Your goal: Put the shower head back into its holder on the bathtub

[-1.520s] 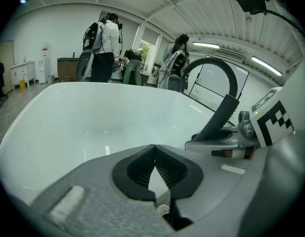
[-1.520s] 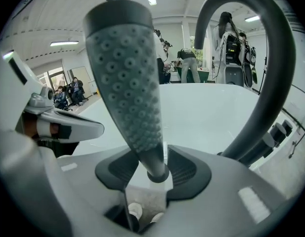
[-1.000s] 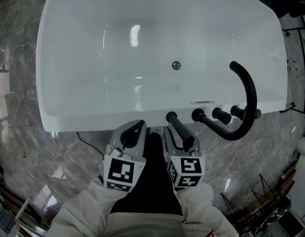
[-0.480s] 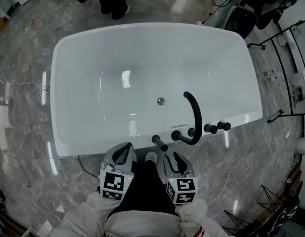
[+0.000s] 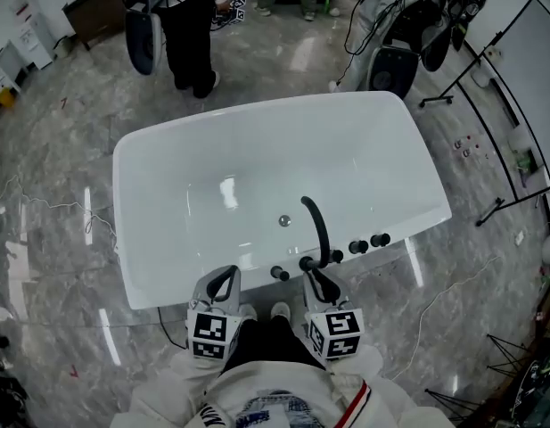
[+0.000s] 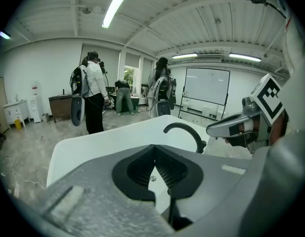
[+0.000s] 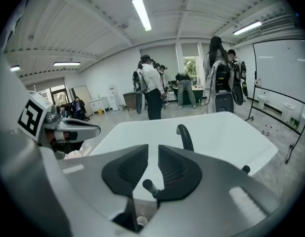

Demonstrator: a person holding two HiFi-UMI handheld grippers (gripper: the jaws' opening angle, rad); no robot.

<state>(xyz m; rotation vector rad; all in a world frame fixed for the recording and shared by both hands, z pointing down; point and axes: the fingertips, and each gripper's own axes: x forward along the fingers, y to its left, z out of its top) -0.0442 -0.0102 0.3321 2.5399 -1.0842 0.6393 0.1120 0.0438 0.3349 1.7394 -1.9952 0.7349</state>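
Head view, nearest the viewer: two white sleeves (image 5: 159,390) carry the grippers side by side, each with its marker cube toward the camera.

The left gripper (image 5: 225,273) has its jaws brought together. In the left gripper view (image 6: 153,149) the ribbed pads meet at their tips and nothing lies between them.

The right gripper (image 5: 319,281) has its jaws standing a narrow gap apart. They have just been closing, and the right gripper view (image 7: 152,149) shows no object between the pads.

Both grippers hang above the grey marble floor (image 5: 61,194), just short of the tub and touching none of its fittings.

Just beyond the grippers, and between them in the head view, the shower head (image 5: 279,273) sits in its holder on the near rim of the white bathtub (image 5: 212,150). It is a short black handle tilted toward the person, free of both grippers. In the right gripper view it appears below the jaw gap (image 7: 150,187).

To its right along the same rim stand the black arched spout (image 5: 319,226), which curves out over the basin, and a row of round black knobs (image 5: 379,239).

On the tub floor, past the spout, lies the drain (image 5: 283,221).

Beyond the far rim, a standing person (image 5: 190,25) in dark trousers and black stands (image 5: 488,105) occupy the floor.

In the left gripper view, a whiteboard (image 6: 206,90) and a ceiling tube light (image 6: 115,6) mark the far end of the room.
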